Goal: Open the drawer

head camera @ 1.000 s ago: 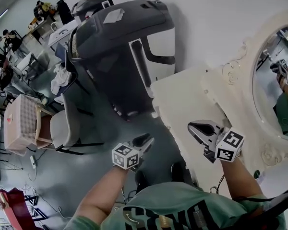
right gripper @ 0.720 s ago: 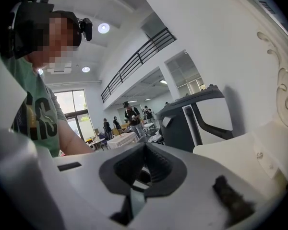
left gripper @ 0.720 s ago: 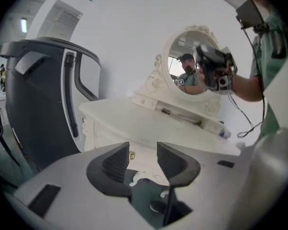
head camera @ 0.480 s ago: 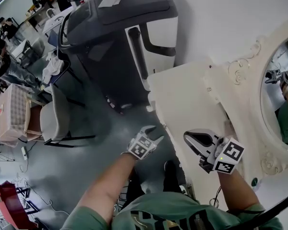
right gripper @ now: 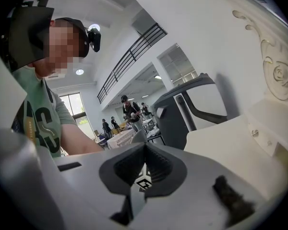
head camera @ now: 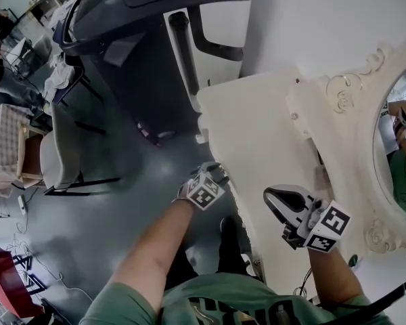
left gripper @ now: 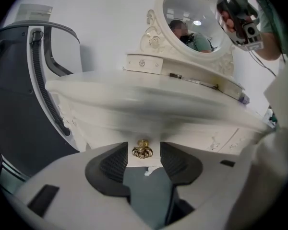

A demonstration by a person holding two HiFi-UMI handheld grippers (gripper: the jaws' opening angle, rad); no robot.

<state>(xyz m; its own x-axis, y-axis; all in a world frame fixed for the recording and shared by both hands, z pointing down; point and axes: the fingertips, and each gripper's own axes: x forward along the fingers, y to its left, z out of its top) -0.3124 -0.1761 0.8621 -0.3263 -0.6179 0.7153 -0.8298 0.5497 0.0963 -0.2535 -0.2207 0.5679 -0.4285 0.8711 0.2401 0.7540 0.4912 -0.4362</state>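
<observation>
A cream dressing table stands against the wall. Its drawer front sits under the top, shut, with a small brass knob. My left gripper is at the table's front edge, pointing down at the drawer. In the left gripper view the left gripper is open, with the knob between its dark pads and apart from both. My right gripper hovers over the table top, shut with nothing in it. In the right gripper view the right gripper's pads meet.
An oval mirror in a carved frame rises at the table's back. A large dark grey massage chair stands left of the table. A pale chair and tables with people lie farther left. The person's feet are under the table's edge.
My left gripper has dropped and swung right to the table's front edge, and its jaws have opened. The right gripper has sunk slightly over the table top.
</observation>
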